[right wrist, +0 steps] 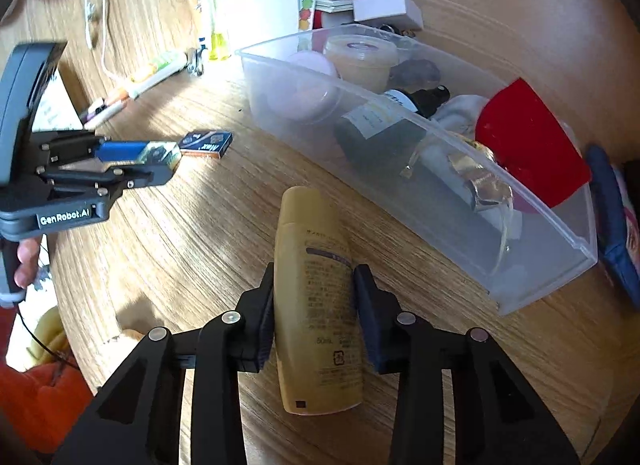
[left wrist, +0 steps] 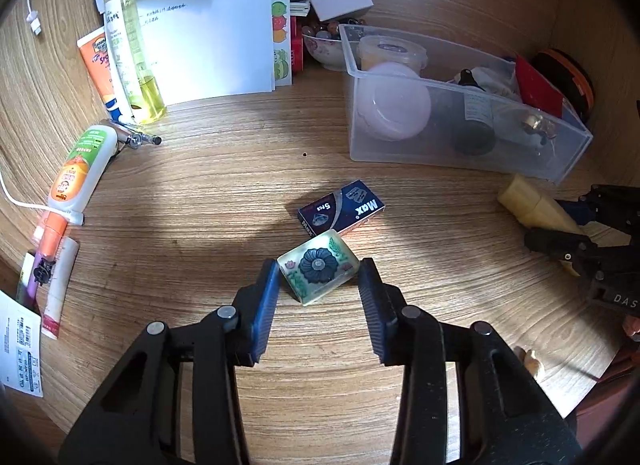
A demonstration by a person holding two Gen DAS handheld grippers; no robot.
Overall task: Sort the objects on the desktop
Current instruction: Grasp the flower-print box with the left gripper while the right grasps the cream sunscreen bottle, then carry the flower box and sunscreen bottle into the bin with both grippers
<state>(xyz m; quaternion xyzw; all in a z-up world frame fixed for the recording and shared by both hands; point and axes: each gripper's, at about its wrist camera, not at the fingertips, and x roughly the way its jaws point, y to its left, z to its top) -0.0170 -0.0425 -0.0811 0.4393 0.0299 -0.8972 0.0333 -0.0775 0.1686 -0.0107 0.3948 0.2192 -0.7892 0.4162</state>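
A small clear resin block (left wrist: 318,271) with a dark flower inside lies on the wooden desk (left wrist: 224,193). My left gripper (left wrist: 320,265) is shut on it, a blue pad against each side. The right wrist view shows the same block (right wrist: 160,153) pinched at the tip of the left gripper (right wrist: 158,161). A yellow lotion bottle (right wrist: 316,305) lies lengthwise on the desk. My right gripper (right wrist: 314,277) is shut on its middle, both pads touching it. The bottle's cap end (left wrist: 528,201) shows at the right of the left wrist view.
A clear plastic bin (right wrist: 532,265) just beyond the bottle holds jars, a dark bottle and a red card. A blue Max box (left wrist: 342,207) lies right behind the block. Papers (left wrist: 208,45), a green spray bottle (left wrist: 128,41), tubes and pens crowd the far left. A hand (right wrist: 26,265) grips the left handle.
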